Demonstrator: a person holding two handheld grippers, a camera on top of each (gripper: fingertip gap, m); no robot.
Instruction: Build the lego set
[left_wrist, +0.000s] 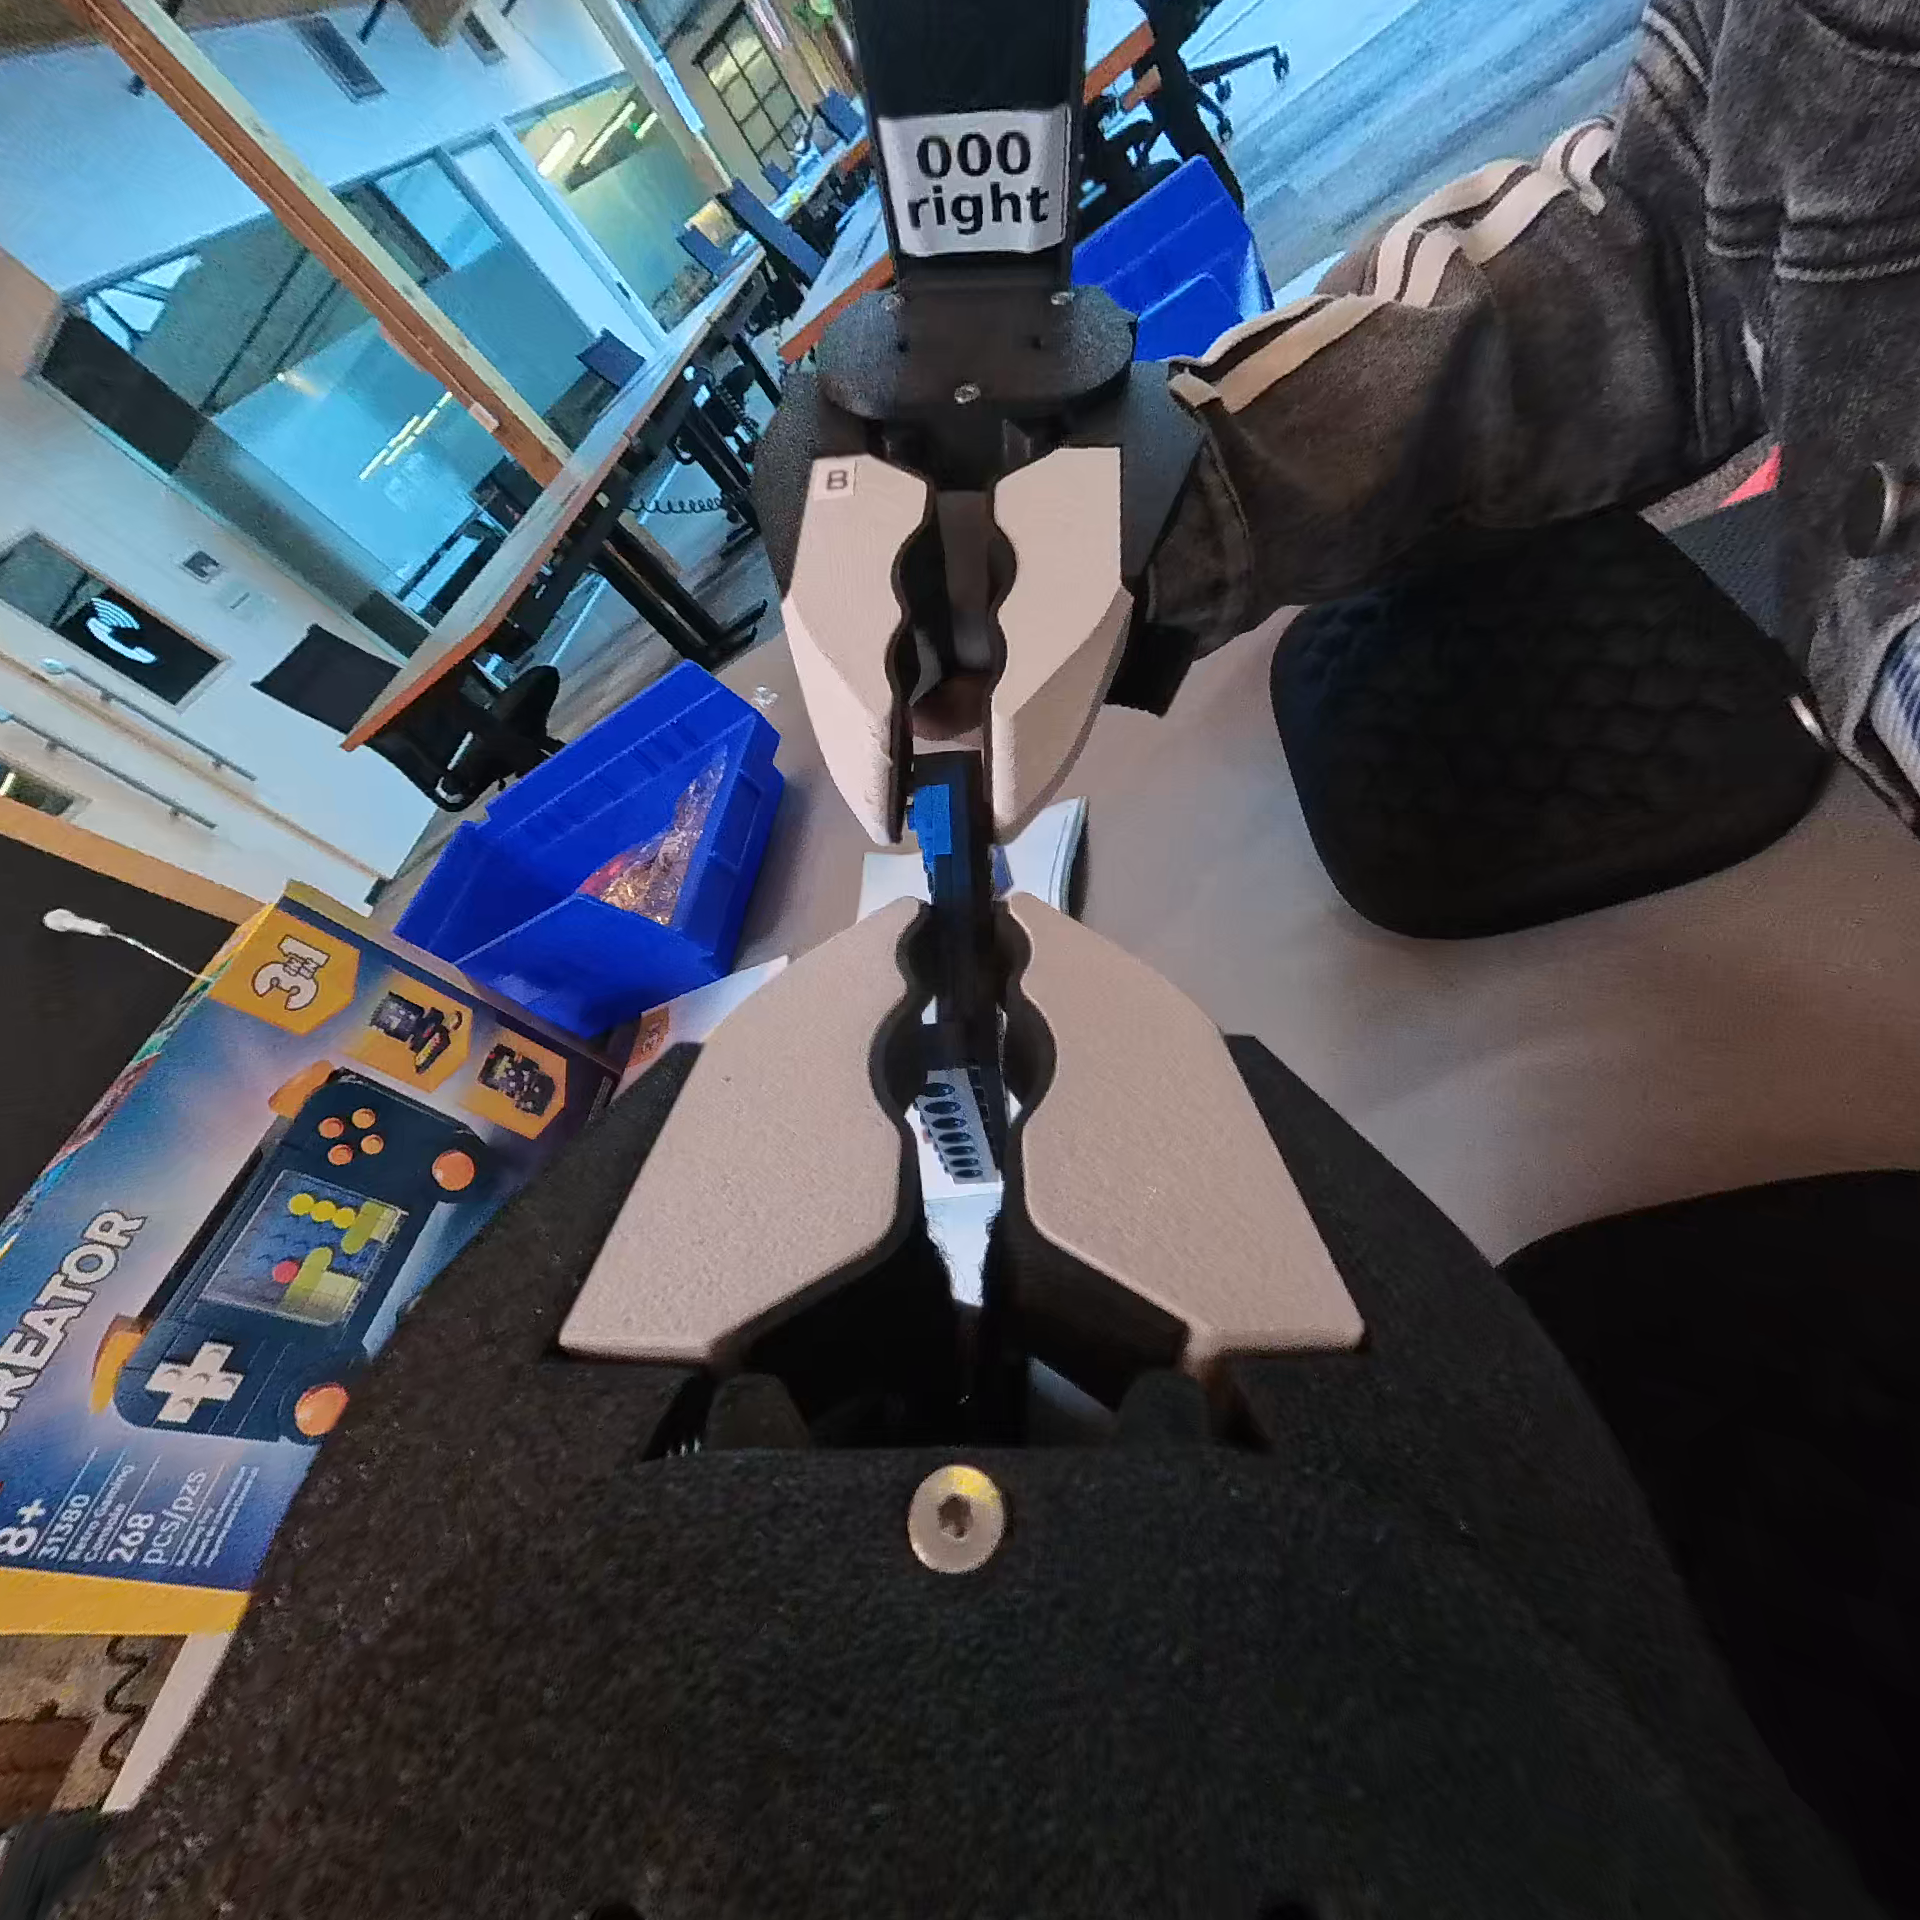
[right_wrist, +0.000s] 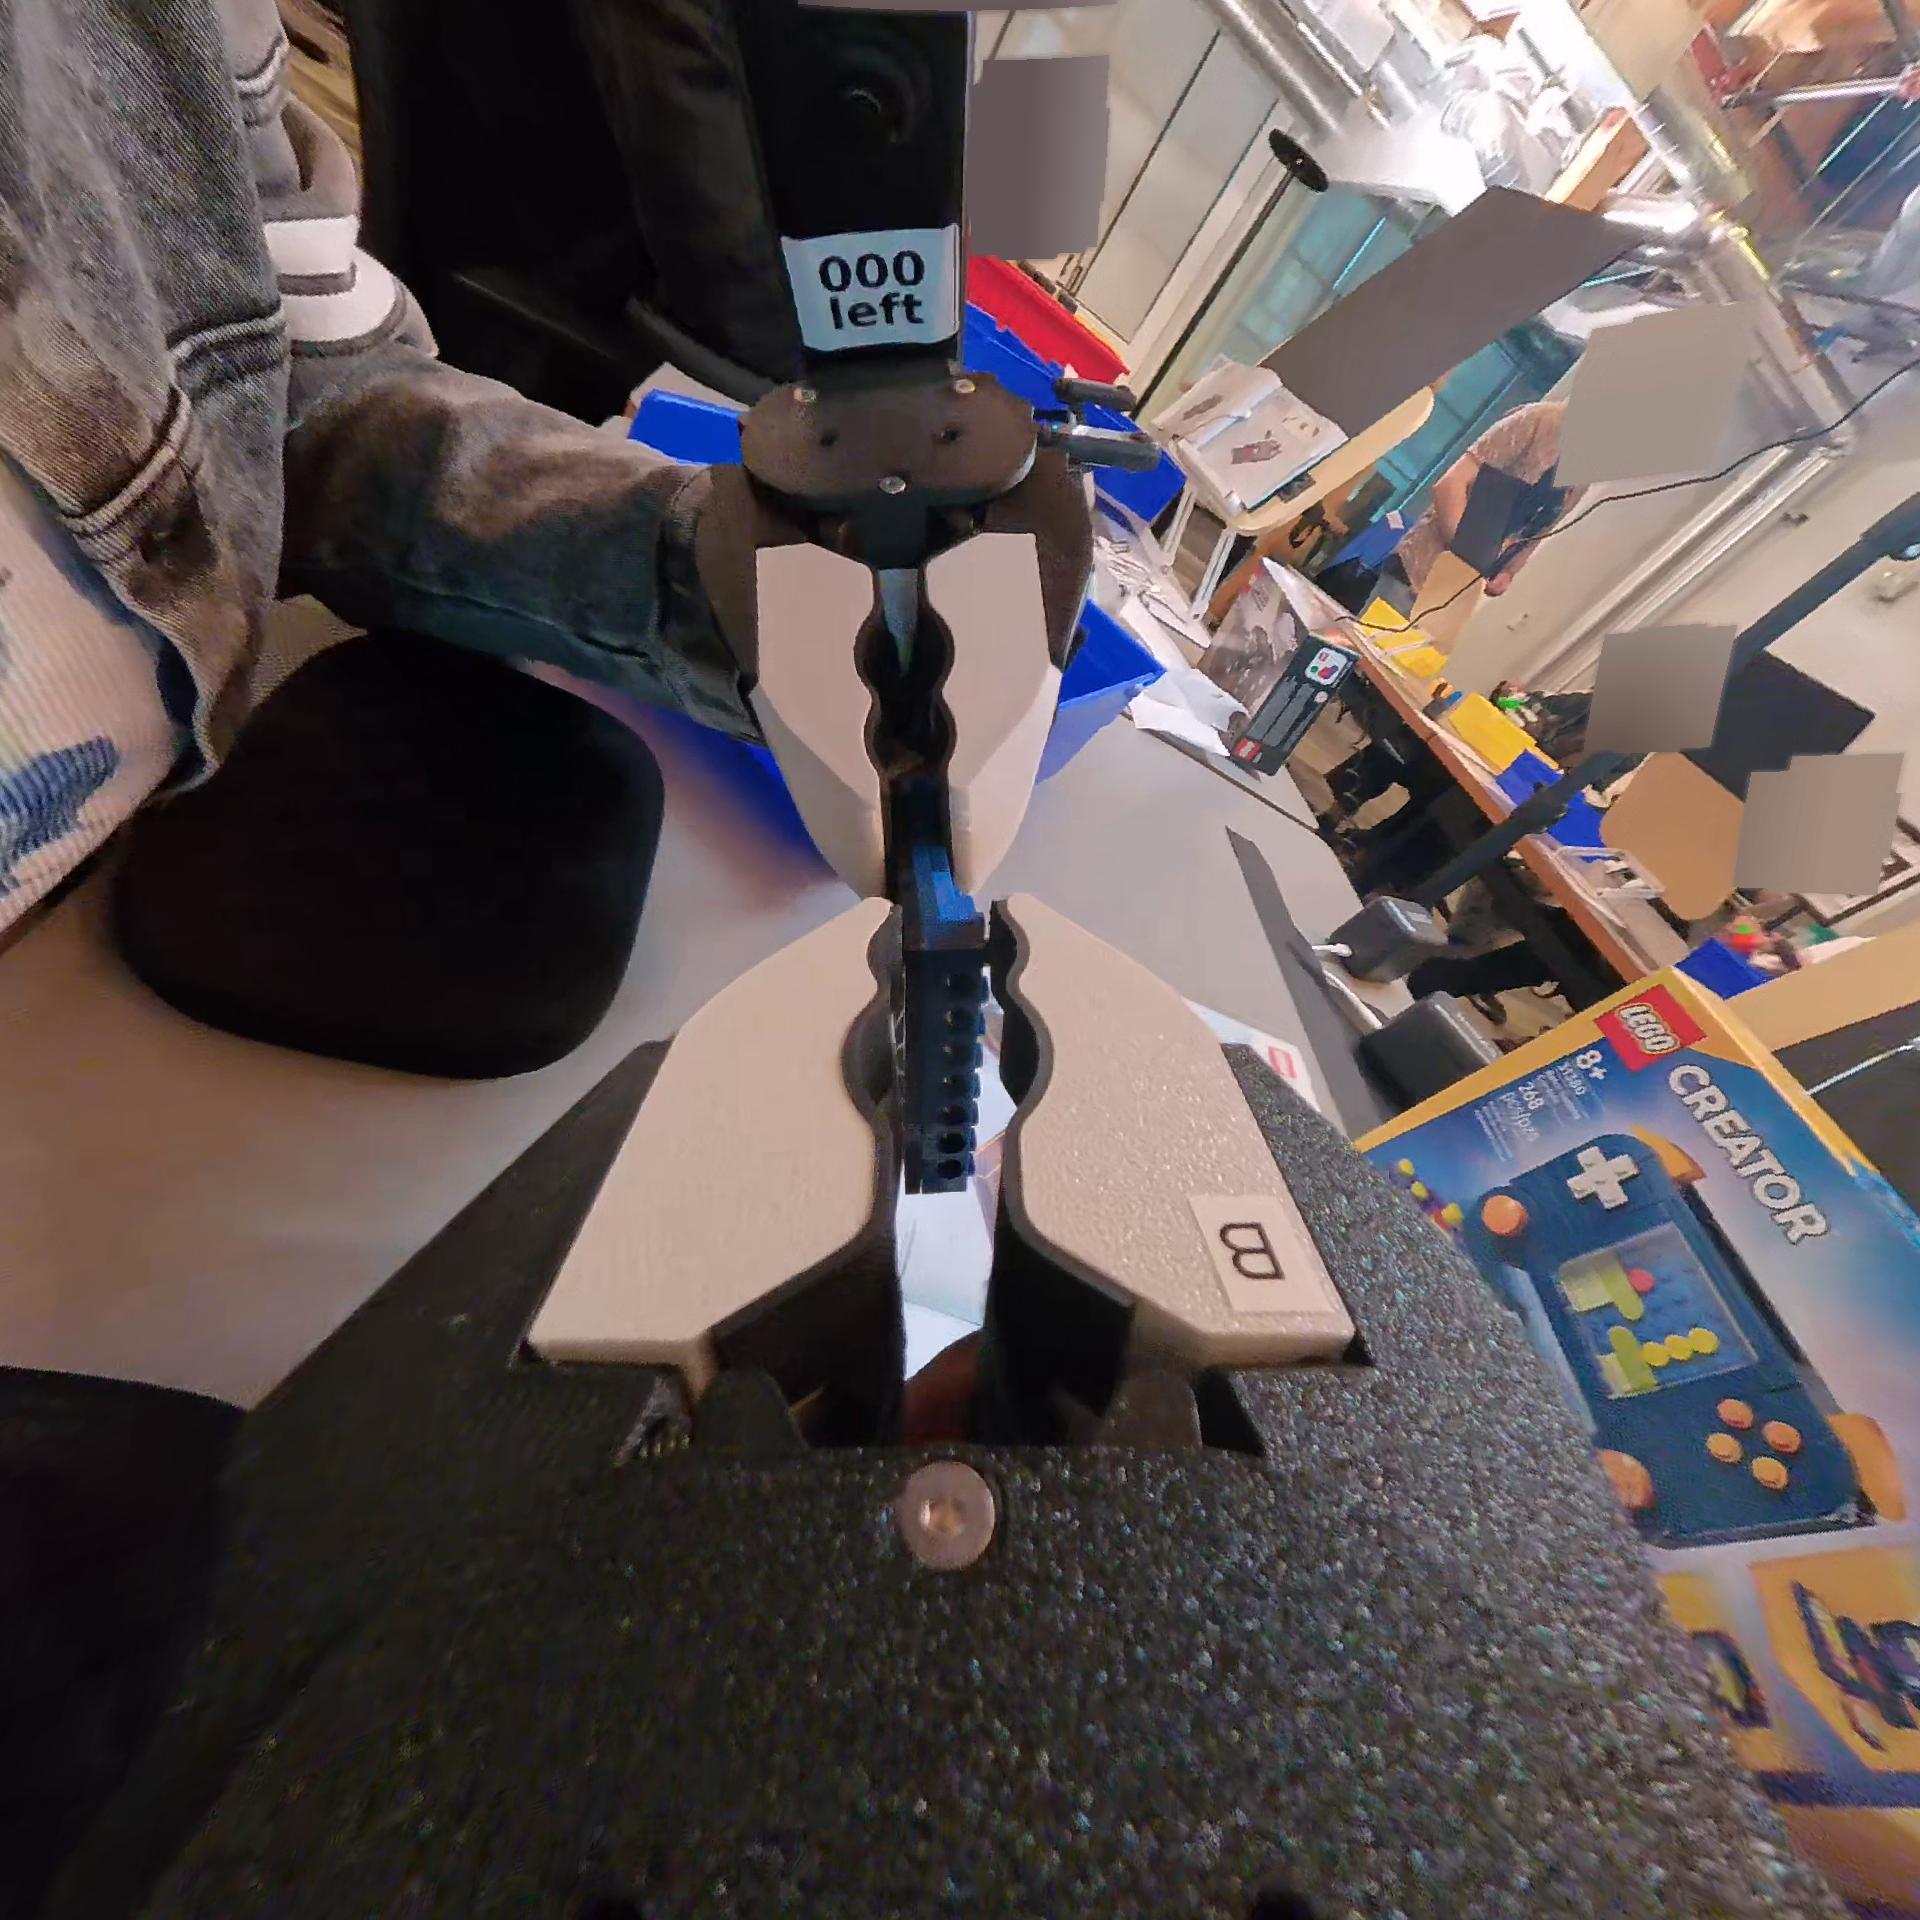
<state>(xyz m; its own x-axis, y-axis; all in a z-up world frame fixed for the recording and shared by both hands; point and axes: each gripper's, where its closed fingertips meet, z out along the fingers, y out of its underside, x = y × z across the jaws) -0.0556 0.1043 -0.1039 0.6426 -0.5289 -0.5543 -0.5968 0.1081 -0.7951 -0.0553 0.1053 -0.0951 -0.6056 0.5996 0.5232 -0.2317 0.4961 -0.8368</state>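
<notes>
Where both tools meet, dark-blue brick assembly (right_wrist: 940, 1039) lengthwise between them.

- L gripper (left_wrist: 956, 914): tips point straight at the R gripper (left_wrist: 940, 821), nearly tip to tip. Jaws narrow, both beige fingers (left_wrist: 790, 1143) closed in on a dark blue brick piece (left_wrist: 961, 1039) that runs lengthwise between them.
- R gripper (right_wrist: 940, 914): mirrored pose, facing L gripper (right_wrist: 925, 862). Fingers (right_wrist: 1122, 1132) clamp the same piece from the other end; pad contact probably firm, though the far side is shadowed.
- Arms: grey denim sleeve (left_wrist: 1455, 395) reaches in behind the R gripper, another sleeve (right_wrist: 478, 540) behind the L gripper. Hands themselves hidden by the gripper bodies.
</notes>
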